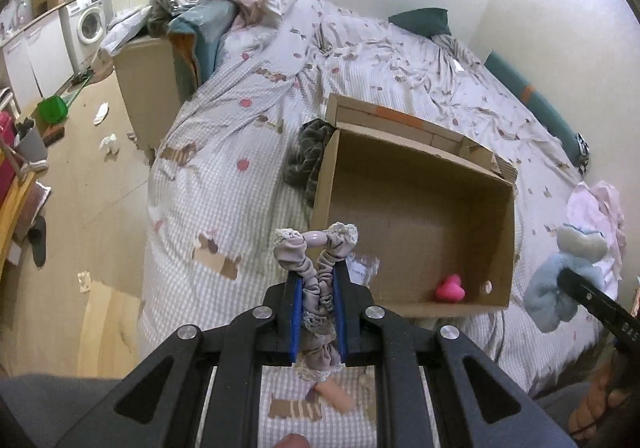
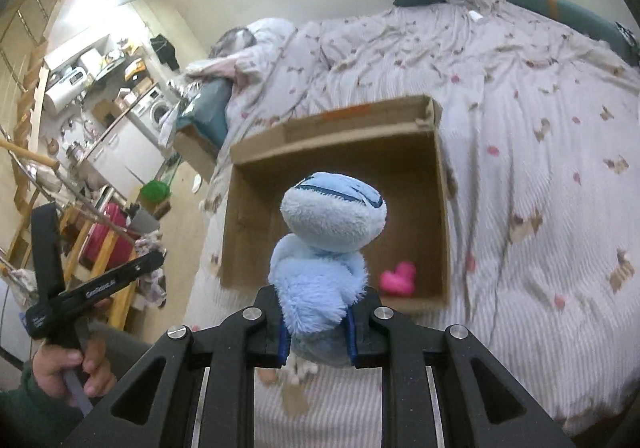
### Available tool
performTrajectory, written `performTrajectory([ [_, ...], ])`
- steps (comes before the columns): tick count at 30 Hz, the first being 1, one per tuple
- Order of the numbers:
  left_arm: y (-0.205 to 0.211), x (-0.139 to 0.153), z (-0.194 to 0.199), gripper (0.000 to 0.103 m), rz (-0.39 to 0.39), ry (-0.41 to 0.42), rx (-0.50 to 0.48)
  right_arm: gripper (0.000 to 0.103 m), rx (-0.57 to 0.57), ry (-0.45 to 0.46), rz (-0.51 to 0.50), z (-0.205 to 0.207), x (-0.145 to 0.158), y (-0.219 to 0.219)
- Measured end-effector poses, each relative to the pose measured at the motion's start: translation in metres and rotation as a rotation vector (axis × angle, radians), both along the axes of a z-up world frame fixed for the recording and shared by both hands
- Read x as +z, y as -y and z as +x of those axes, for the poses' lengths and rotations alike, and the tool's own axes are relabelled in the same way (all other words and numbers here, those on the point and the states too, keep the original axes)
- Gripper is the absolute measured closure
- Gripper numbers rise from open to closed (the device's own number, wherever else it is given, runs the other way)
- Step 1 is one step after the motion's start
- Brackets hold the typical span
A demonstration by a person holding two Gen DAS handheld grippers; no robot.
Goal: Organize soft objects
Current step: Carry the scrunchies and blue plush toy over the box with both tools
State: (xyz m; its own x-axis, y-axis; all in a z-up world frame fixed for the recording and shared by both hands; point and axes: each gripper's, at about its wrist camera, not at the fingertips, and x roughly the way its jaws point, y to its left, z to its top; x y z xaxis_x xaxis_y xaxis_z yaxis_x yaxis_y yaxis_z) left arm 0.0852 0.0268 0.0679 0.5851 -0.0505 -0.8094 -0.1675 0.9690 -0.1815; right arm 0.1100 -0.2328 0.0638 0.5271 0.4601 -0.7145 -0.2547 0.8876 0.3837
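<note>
From the left wrist camera: left claw (image 1: 318,288) squeezed tight on a small doll (image 1: 320,272) in a ruffled grey dress with lace trim, held just in front of the near edge of the cardboard box (image 1: 420,216). Doll's pale arms or legs up at the top, one more sticking out below the claw. Box open on top, sitting on the bed (image 1: 224,152) with its checked cover. Inside the box, a pink heart toy (image 1: 450,289) in the near corner and a little clear packet (image 1: 362,268) by the near wall. Dark striped cloth (image 1: 308,156) bunched against the box's left side. Off to the right, a blue plush toy (image 1: 564,272) in the right claw, near a pink cloth (image 1: 596,208) on the bed. Washing machine (image 1: 90,24) far off on the left. From the right wrist camera: right claw (image 2: 318,324) clamped on the blue plush toy (image 2: 324,248), fluffy body between the blue pads (image 2: 283,342), round head poking up in front of the box (image 2: 440,208). Pink heart toy (image 2: 398,277) inside, near the front wall. Left claw (image 2: 96,244) low on the left, held by a hand (image 2: 76,368), seen from the side, so hard to tell there how tight the grip is.
</note>
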Motion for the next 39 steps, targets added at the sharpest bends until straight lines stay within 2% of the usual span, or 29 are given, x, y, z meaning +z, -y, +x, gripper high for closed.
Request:
performTrajectory([
  [5, 0.02, 0.001, 0.027, 0.091, 0.049, 0.019, -0.057, 0.081, 0.001, -0.006, 0.004, 0.035, -0.013, -0.012],
  [8, 0.035, -0.006, 0.043, 0.091, 0.075, 0.016, -0.095, 0.081, 0.004, -0.028, 0.005, 0.049, -0.032, -0.019],
  [11, 0.052, -0.021, 0.061, 0.091, 0.113, 0.007, -0.138, 0.081, 0.006, -0.069, -0.002, 0.057, -0.058, -0.023],
  [13, 0.062, -0.033, 0.068, 0.091, 0.143, 0.005, -0.161, 0.081, 0.003, -0.142, -0.006, 0.063, -0.082, -0.025],
  [15, 0.067, -0.05, 0.074, 0.091, 0.125, -0.015, -0.177, 0.081, 0.013, -0.195, -0.009, 0.067, -0.1, -0.028],
  [17, 0.067, -0.069, 0.078, 0.091, 0.065, -0.06, -0.18, 0.081, 0.035, -0.212, -0.035, 0.068, -0.109, -0.034],
  [19, 0.067, -0.082, 0.08, 0.091, 0.053, -0.089, -0.174, 0.081, 0.049, -0.214, -0.056, 0.068, -0.114, -0.037],
  [24, 0.072, -0.095, 0.079, 0.09, 0.127, -0.083, -0.175, 0.08, 0.043, -0.241, -0.035, 0.072, -0.12, -0.036],
  [29, 0.067, -0.104, 0.079, 0.09, 0.116, -0.109, -0.159, 0.08, 0.039, -0.259, -0.035, 0.076, -0.126, -0.04],
  [33, 0.066, -0.11, 0.076, 0.09, 0.125, -0.129, -0.16, 0.08, 0.043, -0.236, -0.095, 0.075, -0.123, -0.048],
  [39, 0.067, -0.113, 0.076, 0.09, 0.13, -0.126, -0.169, 0.079, 0.042, -0.216, -0.117, 0.074, -0.12, -0.052],
])
